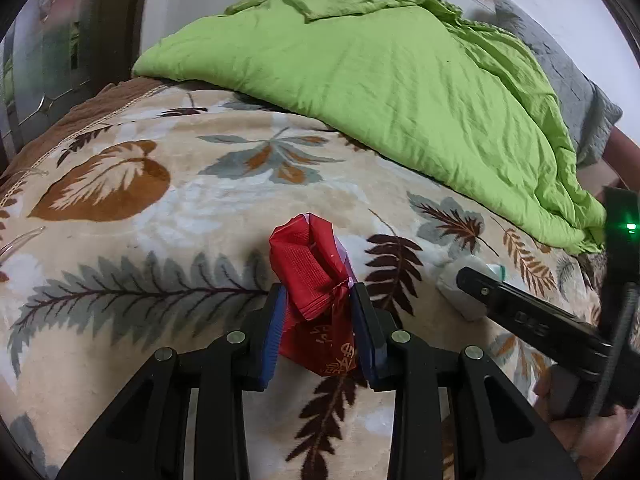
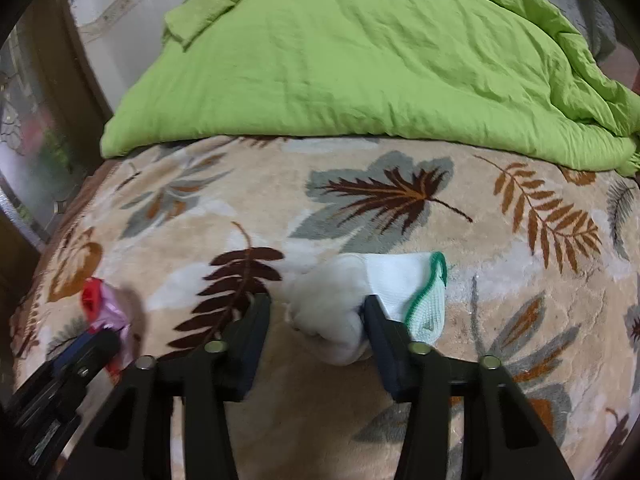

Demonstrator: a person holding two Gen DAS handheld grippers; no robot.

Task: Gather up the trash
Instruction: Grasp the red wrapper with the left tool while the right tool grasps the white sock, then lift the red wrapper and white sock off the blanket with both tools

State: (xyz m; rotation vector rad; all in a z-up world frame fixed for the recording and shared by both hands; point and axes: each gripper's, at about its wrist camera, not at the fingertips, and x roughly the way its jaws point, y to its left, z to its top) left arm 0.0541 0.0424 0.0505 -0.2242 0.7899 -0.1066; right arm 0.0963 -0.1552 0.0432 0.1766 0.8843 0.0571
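My left gripper [image 1: 318, 300] is shut on a crumpled red wrapper [image 1: 310, 264] just above the leaf-patterned blanket [image 1: 160, 200]. The wrapper also shows at the left of the right wrist view [image 2: 94, 298], held by the left gripper [image 2: 86, 350]. My right gripper [image 2: 316, 314] is open around a white crumpled wad with a green-edged white cloth [image 2: 360, 300] lying on the blanket [image 2: 400, 208]. Its jaws stand on either side of the wad, not closed on it. The right gripper [image 1: 466, 280] also shows in the left wrist view beside the white wad [image 1: 456, 286].
A bunched green duvet [image 1: 380, 60] covers the far half of the bed; it also shows in the right wrist view [image 2: 360, 60]. A dark wooden frame with glass [image 1: 60, 40] stands at the far left. The blanket's left edge falls away.
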